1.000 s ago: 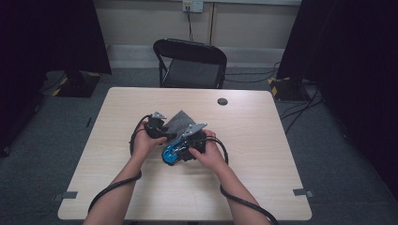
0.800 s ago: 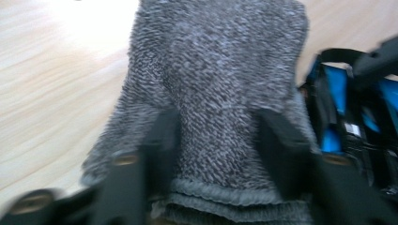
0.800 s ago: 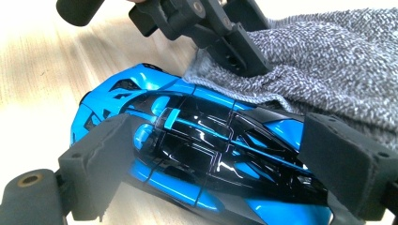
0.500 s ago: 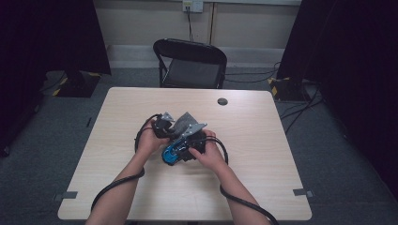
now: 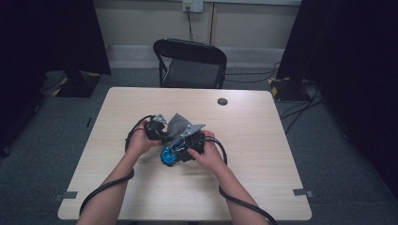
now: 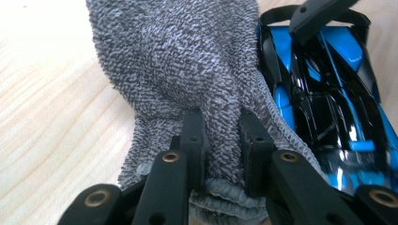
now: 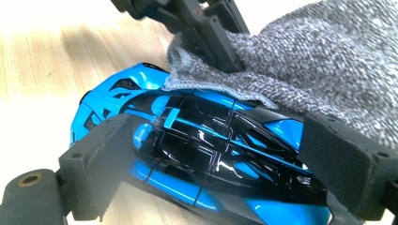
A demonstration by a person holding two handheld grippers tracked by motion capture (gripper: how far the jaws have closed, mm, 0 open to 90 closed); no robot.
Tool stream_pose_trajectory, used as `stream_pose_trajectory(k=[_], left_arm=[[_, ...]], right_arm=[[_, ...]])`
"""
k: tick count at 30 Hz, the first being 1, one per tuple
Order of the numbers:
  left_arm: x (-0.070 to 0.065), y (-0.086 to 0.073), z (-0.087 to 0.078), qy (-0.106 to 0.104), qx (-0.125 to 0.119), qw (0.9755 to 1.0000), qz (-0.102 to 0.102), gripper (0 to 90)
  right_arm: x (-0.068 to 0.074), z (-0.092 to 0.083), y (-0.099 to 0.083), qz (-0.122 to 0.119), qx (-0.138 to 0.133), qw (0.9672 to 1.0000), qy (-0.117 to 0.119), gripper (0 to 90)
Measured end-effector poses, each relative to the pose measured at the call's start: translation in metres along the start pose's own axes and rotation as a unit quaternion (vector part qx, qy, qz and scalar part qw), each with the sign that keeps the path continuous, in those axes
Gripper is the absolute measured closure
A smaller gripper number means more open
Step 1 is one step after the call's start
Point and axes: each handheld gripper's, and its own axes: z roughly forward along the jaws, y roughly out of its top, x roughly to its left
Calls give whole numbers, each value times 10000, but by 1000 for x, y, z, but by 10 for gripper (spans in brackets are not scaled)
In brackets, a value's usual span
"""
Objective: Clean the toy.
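A pale wooden tabletop (image 5: 263, 154) fills the middle of the high view, with a black folding chair (image 5: 190, 63) standing behind its far edge and a small dark round disc (image 5: 222, 101) lying near that edge. A person's forearms come in from the bottom, and the two hands meet near the centre of the tabletop. There a grey terry cloth (image 6: 187, 70) lies bunched, its hemmed edge draped over one side of a blue and black toy car (image 7: 197, 154). The car sits on the tabletop just beside the cloth and partly under it. The left tool (image 6: 220, 145) has just closed its jaws and now pinches a fold of the cloth between narrow-set pads. The right tool (image 7: 234, 164) grips the toy car, one pad pressed against each side of its body, the jaws standing wide around it.
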Motion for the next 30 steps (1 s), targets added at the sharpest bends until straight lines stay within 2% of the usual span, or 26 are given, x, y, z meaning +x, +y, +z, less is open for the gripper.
stream_pose_trajectory(k=[2, 5, 7, 11, 16, 18, 19, 21, 23, 24, 26, 30], left_arm=[[2, -3, -3, 4, 41, 10000, 28, 751], [5, -8, -7, 48, 61, 9999, -67, 750], [6, -11, -9, -18, 86, 9999, -78, 752], [4, -15, -15, -90, 209, 9997, 91, 752], [6, -22, -22, -118, 213, 9997, -38, 752], [6, -24, -23, -75, 204, 9997, -149, 746], [6, -24, -24, -12, 166, 9995, -279, 724], [6, -23, -24, 214, -18, 9985, -500, 612], [6, -20, -24, 385, -302, 9957, -785, 484], [5, -19, -23, 395, -395, 9939, -948, 486], [2, -17, -17, 468, -450, 9936, -927, 483], [-3, -18, -1, 713, -385, 9910, -1064, 436]], right_arm=[[1, 0, 1, -34, 17, 10000, 14, 103], [0, 0, 1, -27, 24, 10000, 12, 103], [0, 0, 1, -22, 25, 10000, 10, 103], [0, 0, 1, -23, 22, 10000, 11, 103], [0, 0, 1, -27, 33, 10000, 9, 103], [0, 0, 1, -33, 24, 10000, 3, 103], [1, 0, 0, -36, 10, 10000, 3, 103], [1, 0, 0, -27, 3, 10000, -1, 103], [1, 0, 0, -31, -1, 10000, -1, 103], [1, 0, 0, -30, -10, 10000, 3, 103], [0, 0, 0, -18, -4, 10000, 6, 104], [1, 0, 0, -34, 20, 10000, -4, 103]])
